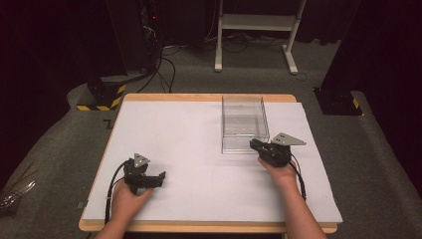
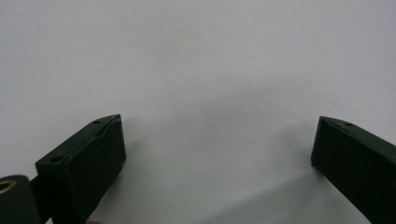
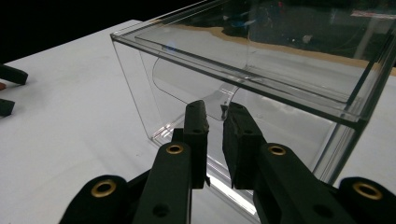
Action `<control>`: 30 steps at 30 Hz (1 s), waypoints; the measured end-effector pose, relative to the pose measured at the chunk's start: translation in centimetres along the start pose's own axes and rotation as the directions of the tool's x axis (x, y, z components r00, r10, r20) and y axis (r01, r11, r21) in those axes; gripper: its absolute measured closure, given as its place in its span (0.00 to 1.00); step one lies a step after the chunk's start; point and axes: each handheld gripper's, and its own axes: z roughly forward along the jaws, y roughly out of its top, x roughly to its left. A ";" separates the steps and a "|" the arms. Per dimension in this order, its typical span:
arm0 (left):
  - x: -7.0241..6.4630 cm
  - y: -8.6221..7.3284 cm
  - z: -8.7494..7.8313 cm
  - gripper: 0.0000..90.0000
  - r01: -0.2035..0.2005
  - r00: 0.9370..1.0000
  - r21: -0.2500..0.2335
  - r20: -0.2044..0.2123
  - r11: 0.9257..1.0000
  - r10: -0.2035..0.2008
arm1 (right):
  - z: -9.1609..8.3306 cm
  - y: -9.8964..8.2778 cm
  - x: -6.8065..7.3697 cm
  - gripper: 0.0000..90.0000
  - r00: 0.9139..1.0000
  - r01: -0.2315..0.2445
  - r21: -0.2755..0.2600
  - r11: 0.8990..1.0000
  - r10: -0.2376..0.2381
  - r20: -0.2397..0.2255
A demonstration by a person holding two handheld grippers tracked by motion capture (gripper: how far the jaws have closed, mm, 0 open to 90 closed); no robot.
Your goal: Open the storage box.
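1. A clear plastic box (image 1: 243,124) stands on the white sheet of the desk (image 1: 199,164), at the far right part of it, with its front wall facing the person.
2. The right gripper (image 3: 215,112) is at that front wall. Its jaws are nearly together around a small clear tab (image 3: 218,100) that sticks out from the wall; whether the pads already press on the tab I cannot tell.
3. The step in hand looks like taking hold of the tab, likely to pull out a drawer or front panel.
4. The next move calls for a firm pinch on the thin, slippery tab, then a straight pull toward the person, level with the desk, so the light box does not tip or slide along.
5. The left gripper (image 1: 160,178) rests on the sheet at the near left, well apart from the box, jaws wide apart with nothing between them.
6. Nothing on the desk stands in the way; a white frame (image 1: 259,22) and cables (image 1: 164,64) are on the floor beyond.
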 end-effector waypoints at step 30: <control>0.0 0.0 0.0 0.04 0.000 1.000 0.000 0.000 1.000 0.000 | 0.2 -0.3 0.5 0.77 0.996 0.045 0.004 0.999 -0.044 -0.079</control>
